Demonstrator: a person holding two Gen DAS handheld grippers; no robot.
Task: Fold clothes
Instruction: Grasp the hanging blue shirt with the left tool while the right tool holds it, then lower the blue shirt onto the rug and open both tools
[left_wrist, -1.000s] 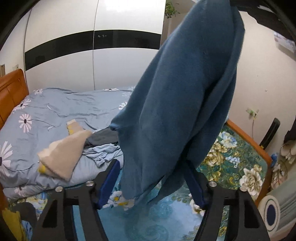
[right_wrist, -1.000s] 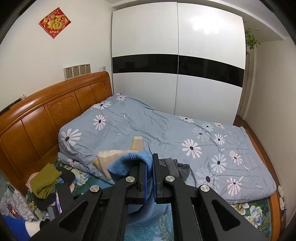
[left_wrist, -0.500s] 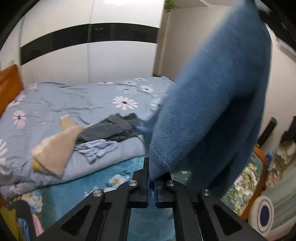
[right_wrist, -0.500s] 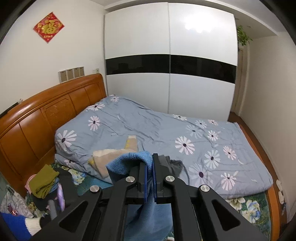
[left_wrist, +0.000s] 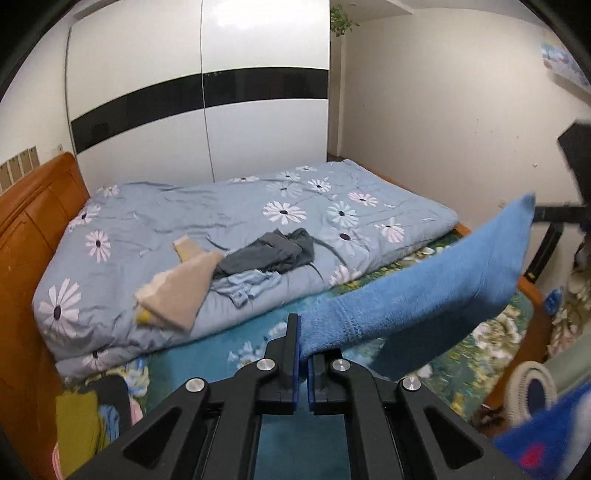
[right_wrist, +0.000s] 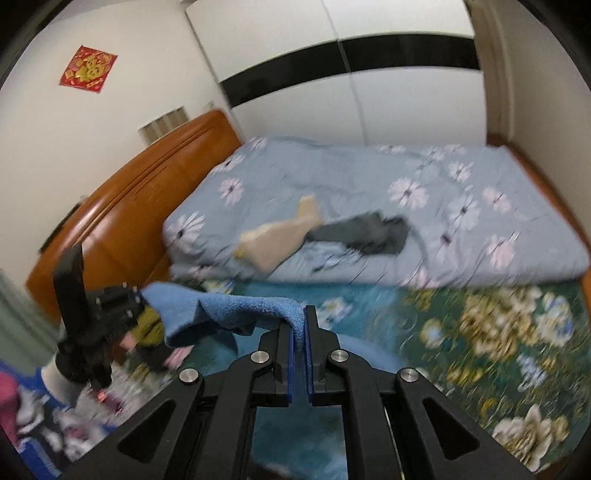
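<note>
Both grippers, L (left_wrist: 302, 345) & R (right_wrist: 299, 328), fingers clamped on fuzzy blue fleece garment (left_wrist: 424, 291), stretched mid-air, unfolded. Beige (left_wrist: 177, 291), grey (left_wrist: 269, 254) clothes crumpled on bed (left_wrist: 229, 206).

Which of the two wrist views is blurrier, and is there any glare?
Right wrist view: motion-smeared across the daisy duvet and floral sheet, its gripper sharp. Left wrist view: mostly crisp, slight blur on the blue garment; ceiling-light glare on the glossy wardrobe door.
</note>
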